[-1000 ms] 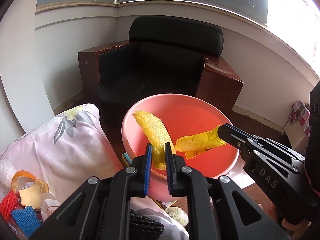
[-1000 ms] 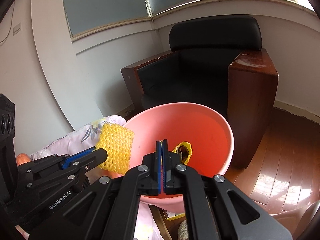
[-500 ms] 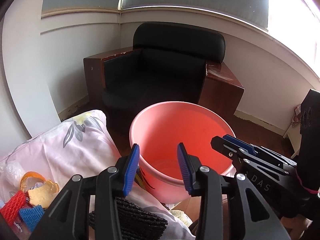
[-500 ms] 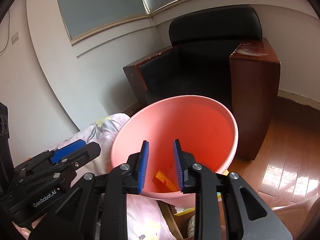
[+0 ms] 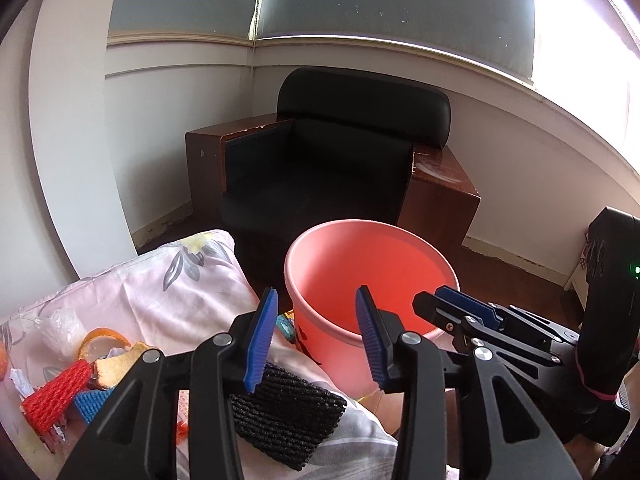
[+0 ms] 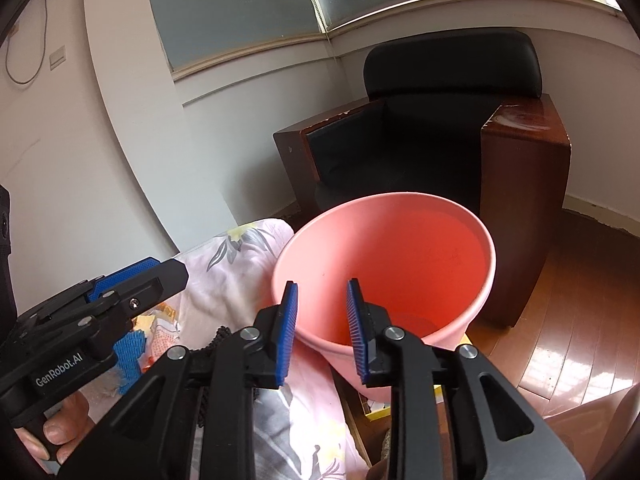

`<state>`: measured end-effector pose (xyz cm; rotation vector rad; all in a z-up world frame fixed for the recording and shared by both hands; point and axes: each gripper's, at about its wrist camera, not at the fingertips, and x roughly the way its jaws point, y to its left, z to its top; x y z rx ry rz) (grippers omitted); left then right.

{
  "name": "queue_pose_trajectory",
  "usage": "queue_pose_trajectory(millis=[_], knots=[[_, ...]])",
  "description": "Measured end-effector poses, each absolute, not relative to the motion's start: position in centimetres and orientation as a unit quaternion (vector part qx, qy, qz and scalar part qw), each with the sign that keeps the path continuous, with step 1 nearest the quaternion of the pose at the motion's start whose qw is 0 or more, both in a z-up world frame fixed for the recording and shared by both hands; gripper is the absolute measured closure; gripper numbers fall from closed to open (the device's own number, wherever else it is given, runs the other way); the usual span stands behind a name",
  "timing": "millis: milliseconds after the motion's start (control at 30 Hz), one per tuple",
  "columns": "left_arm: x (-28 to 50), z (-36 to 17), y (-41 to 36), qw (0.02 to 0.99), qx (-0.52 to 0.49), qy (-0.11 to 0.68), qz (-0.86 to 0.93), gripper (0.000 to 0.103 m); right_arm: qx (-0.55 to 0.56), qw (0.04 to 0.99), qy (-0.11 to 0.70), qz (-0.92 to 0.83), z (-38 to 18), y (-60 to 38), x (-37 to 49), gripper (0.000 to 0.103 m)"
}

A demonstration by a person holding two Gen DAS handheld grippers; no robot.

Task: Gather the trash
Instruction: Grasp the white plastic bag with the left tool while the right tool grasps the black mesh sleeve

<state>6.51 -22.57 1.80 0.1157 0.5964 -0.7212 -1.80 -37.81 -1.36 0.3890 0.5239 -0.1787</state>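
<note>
A salmon-pink bucket (image 5: 360, 226) (image 6: 384, 200) stands on the floor beside the bed. My left gripper (image 5: 317, 289) is open just short of its near rim, with nothing between the blue pads. My right gripper (image 6: 322, 283) is also open and empty, over the near rim. Each gripper shows in the other's view: the right gripper (image 5: 440, 299) and the left gripper (image 6: 168, 270). Loose trash lies on the floral sheet (image 5: 160, 280): a black foam net (image 5: 288, 412), a red foam net (image 5: 56, 396), a blue foam net (image 5: 90, 402) (image 6: 130, 350) and orange peel (image 5: 104, 336). The bucket's contents are hidden.
A black armchair (image 5: 340, 160) (image 6: 420, 140) with wooden sides stands right behind the bucket. Wooden floor (image 6: 580, 300) runs to the right. A yellow-edged box (image 6: 376, 406) lies under the bucket's near side. A hand (image 6: 56, 436) holds the left gripper's handle.
The left gripper let go of a yellow foam net and the right one a yellow wrapper, both over the bucket. Both jaws opened and drew back, and neither yellow piece is in sight now.
</note>
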Motion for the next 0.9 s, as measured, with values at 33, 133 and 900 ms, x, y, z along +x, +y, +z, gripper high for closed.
queue_pose_trajectory(millis=[33,133,900], knots=[[6.2,2.0,-22.0,0.892,0.053,0.286,-0.346,0.063,0.191,0.944,0.257,-0.083,-1.3,-37.3,-2.0,0.077],[5.6,2.4,-20.5,0.895,0.047,0.283,-0.342,0.063,0.19,0.944,0.258,-0.072,-1.3,-35.9,-2.7,0.077],[2.5,-0.8,-9.0,0.912,0.051,0.31,-0.266,0.063,0.187,0.927,0.325,-0.021,-4.3,-30.8,-3.0,0.077]])
